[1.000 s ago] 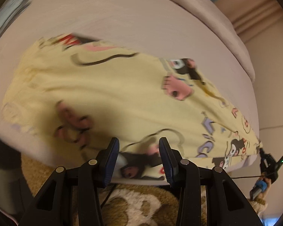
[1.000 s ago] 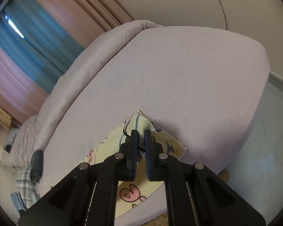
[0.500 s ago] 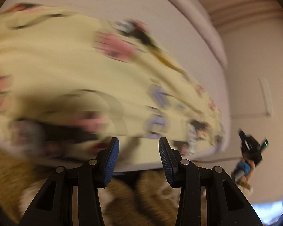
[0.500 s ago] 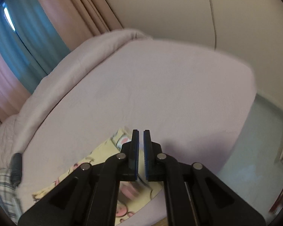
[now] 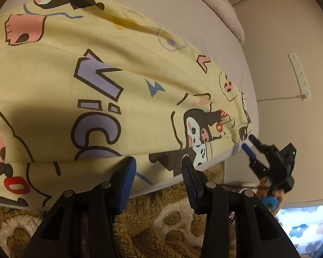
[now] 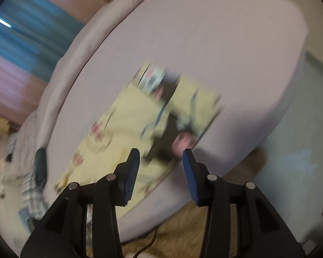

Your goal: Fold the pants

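The yellow cartoon-print pants [image 5: 122, 81] lie flat on the lilac bed [image 5: 206, 19], with one layer folded over along the near edge. My left gripper [image 5: 159, 172] is open and empty, close above the pants' near edge. My right gripper [image 6: 161, 163] is open and empty, pulled back from the pants [image 6: 127, 124], which look blurred in its view. The right gripper also shows in the left wrist view [image 5: 269, 163], just off the pants' far end at the bed's corner.
A brown fluffy rug with paw prints [image 5: 161, 225] lies on the floor below the bed edge. A rolled duvet [image 6: 79, 49] runs along the bed's far side. A plaid cloth and a dark object [image 6: 39, 167] sit at the bed's left end. A power strip [image 5: 299, 75] hangs on the wall.
My right gripper has let go of the pants' end, opened, and drawn back. My left gripper has moved along the near edge toward the leg ends, still open.
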Available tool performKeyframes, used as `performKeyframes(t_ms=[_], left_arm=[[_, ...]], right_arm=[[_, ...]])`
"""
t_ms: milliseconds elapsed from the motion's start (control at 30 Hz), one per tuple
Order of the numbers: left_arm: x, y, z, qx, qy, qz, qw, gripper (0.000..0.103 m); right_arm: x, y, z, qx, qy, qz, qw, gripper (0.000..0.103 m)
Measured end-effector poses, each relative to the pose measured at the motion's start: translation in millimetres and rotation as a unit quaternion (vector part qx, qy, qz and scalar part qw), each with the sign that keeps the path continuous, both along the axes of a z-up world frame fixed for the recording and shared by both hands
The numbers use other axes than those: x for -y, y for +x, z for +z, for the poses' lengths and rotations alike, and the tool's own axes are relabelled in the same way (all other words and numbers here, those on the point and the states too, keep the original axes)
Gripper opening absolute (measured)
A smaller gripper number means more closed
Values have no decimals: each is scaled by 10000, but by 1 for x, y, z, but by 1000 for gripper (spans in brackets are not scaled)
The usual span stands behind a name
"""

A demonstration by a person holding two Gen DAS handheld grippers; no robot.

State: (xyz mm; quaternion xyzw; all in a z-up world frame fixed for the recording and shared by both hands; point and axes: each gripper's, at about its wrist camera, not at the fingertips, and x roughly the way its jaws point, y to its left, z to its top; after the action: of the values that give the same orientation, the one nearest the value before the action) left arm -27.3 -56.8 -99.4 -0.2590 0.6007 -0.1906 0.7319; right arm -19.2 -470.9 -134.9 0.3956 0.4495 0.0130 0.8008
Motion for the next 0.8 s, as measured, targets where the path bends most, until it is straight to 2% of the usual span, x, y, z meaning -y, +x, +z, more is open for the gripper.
performKeyframes(t_ms=[167, 300, 433, 600, 800], left_arm=[[-1, 0, 1, 9, 49, 17, 10000, 42], [-3, -1, 2, 17, 72, 52, 10000, 42], [2, -2, 5, 90, 95, -8, 9999, 42], [21, -3, 7, 129, 34, -339, 9993, 42], [56, 2, 13, 305, -57, -753, 9967, 42]], right_arm=[[-36, -3, -5, 150, 267, 525, 9981, 42], [-39, 11, -7, 78, 8, 449, 9990, 42], [-27, 31, -9, 125, 155, 342, 9992, 42], [-22, 42, -7, 323, 287, 279, 9987, 42], [-24, 40, -12, 321, 665, 330, 9967, 42]])
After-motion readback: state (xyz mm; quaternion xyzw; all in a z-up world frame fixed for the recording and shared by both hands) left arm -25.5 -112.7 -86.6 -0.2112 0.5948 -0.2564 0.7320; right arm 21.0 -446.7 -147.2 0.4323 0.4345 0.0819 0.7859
